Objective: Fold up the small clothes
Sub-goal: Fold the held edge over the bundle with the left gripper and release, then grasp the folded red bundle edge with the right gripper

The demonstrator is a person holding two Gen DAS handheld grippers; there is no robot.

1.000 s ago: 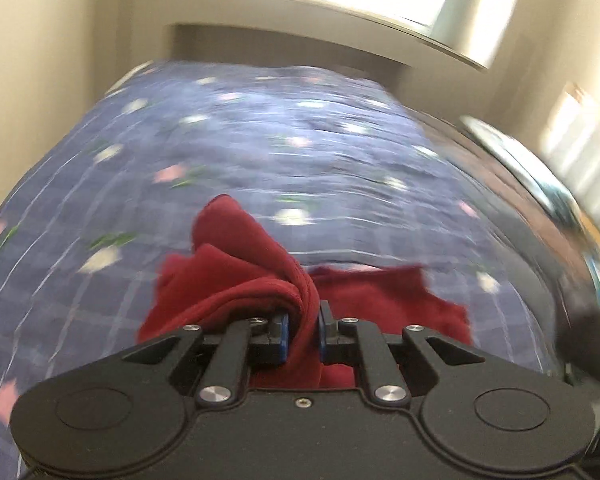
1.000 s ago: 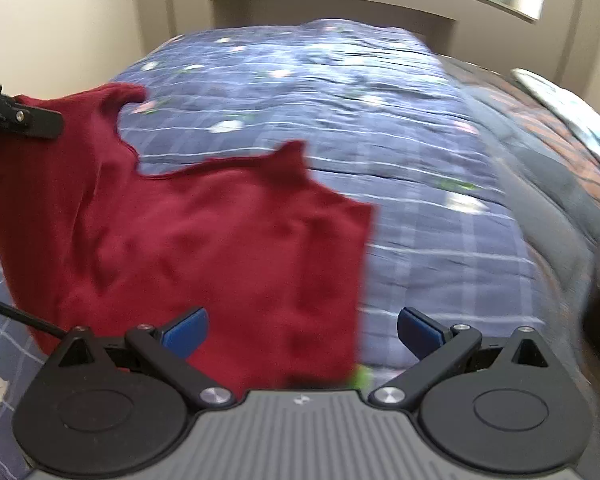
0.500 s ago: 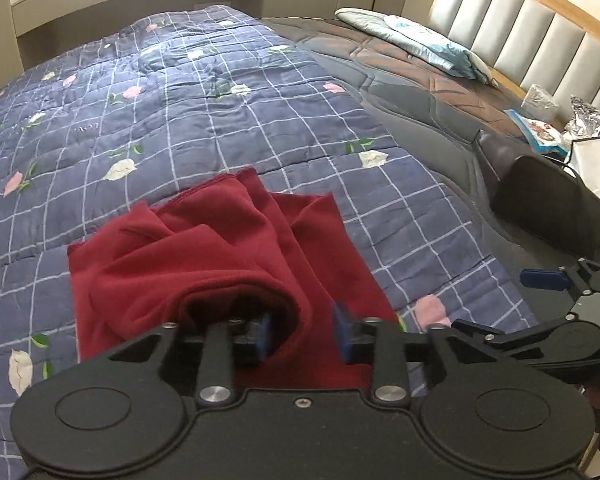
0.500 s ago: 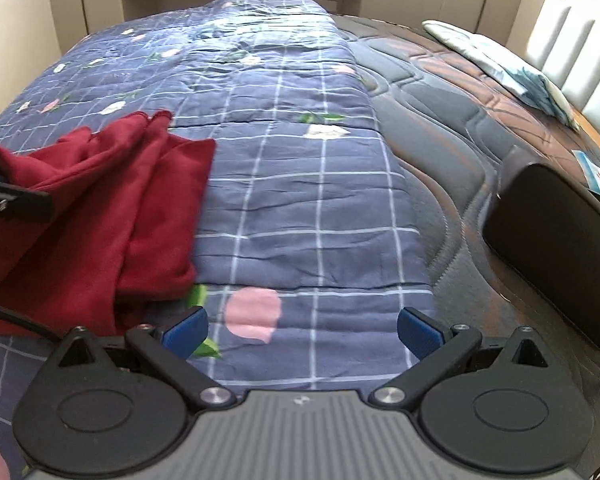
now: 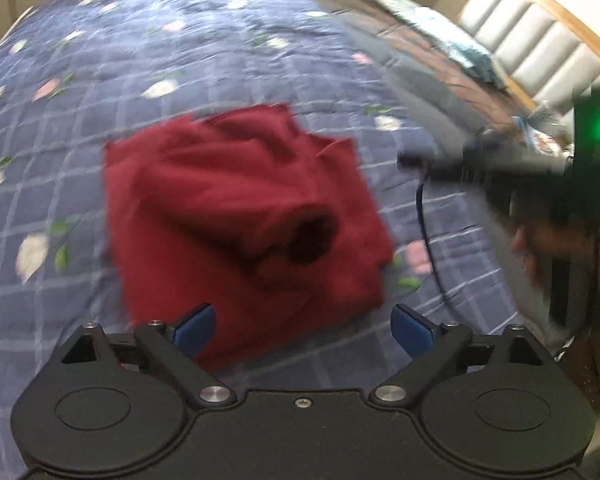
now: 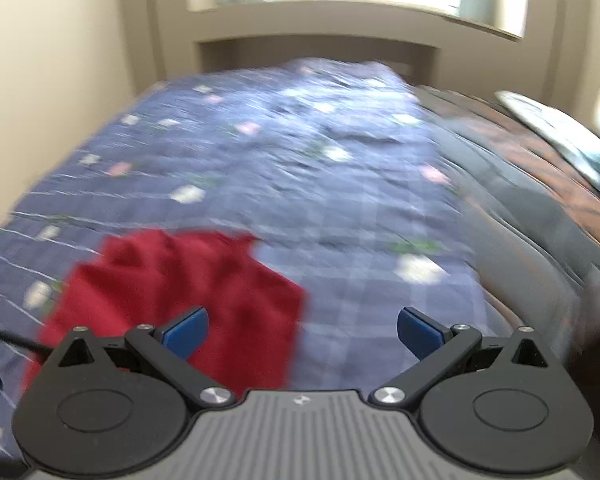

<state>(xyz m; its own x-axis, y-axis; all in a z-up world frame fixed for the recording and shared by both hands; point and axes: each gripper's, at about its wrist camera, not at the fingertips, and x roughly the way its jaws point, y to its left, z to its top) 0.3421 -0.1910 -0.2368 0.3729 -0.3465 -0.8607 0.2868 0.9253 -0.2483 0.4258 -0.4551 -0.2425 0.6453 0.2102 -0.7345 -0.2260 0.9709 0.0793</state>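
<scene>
Quilted bed (image 5: 188,64), red garment (image 5: 236,208) beyond left gripper (image 5: 302,328)

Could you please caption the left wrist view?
Open left gripper above a loosely folded red garment on a blue quilt.

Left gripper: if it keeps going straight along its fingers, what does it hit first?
Probably the red garment lying bunched on the quilt. The left gripper, jaws just opened and empty, points down at its near edge; blur leaves depth unclear.

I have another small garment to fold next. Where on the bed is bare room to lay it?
The blue floral quilt is bare beyond the red garment toward the window wall, and on the strip between the garment and the grey quilted cover. The headboard side is crowded, with a pillow.
</scene>
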